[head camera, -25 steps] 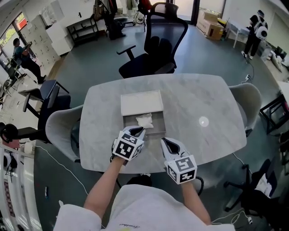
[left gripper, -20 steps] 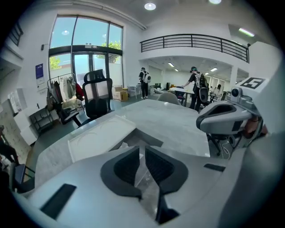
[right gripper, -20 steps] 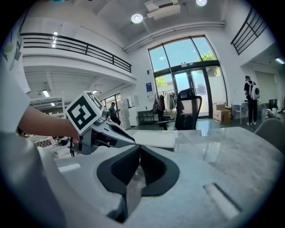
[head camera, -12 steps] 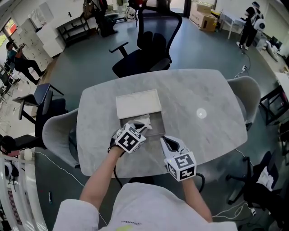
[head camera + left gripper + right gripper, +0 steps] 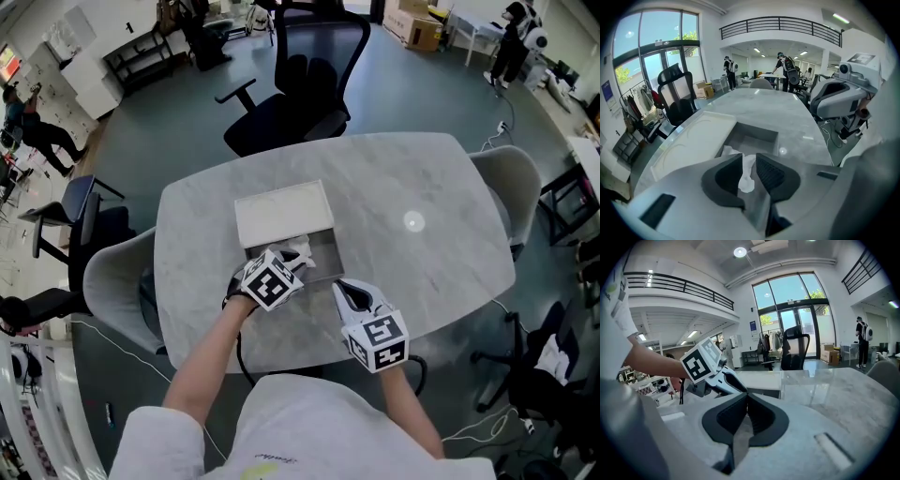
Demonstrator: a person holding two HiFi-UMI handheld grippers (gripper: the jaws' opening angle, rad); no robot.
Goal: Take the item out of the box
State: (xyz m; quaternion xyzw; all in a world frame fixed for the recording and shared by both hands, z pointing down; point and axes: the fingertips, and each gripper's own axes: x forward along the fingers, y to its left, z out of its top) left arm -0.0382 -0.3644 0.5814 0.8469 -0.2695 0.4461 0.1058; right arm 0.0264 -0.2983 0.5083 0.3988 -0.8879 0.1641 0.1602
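Forward goes the left gripper (image 5: 292, 263): a second ago it was short of the box, and now its tips are over the near edge and into it, barely shifting across the last half second. The right gripper has hardly stirred in that time.

Far left, a grey chair (image 5: 111, 281) is tucked against the marble table (image 5: 427, 178). Moving in, the left gripper reaches in from the person's side, marker cube on top. Its own view tells the story: the two dark pads are drawn close and pinch a white crumpled item (image 5: 746, 179) between them, a fold of it hanging down in the narrow gap. More of that item bunches up just past the tips, at the near left corner of the grey box (image 5: 328, 255). Whether its lower part touches the box floor, I cannot tell. The box's white lid (image 5: 283, 213) lies flat on the table, right against the far side of the box.

Next along, the right gripper (image 5: 344, 290) sits near the table's front edge, just right of the box and apart from it. Its jaws are pressed together with nothing between them, and its view looks across at the left gripper's cube and the box's side.

Beyond the table's far edge stands a black office chair (image 5: 302, 89). On the right, a second grey chair (image 5: 514, 187) is pushed up to the table's side.
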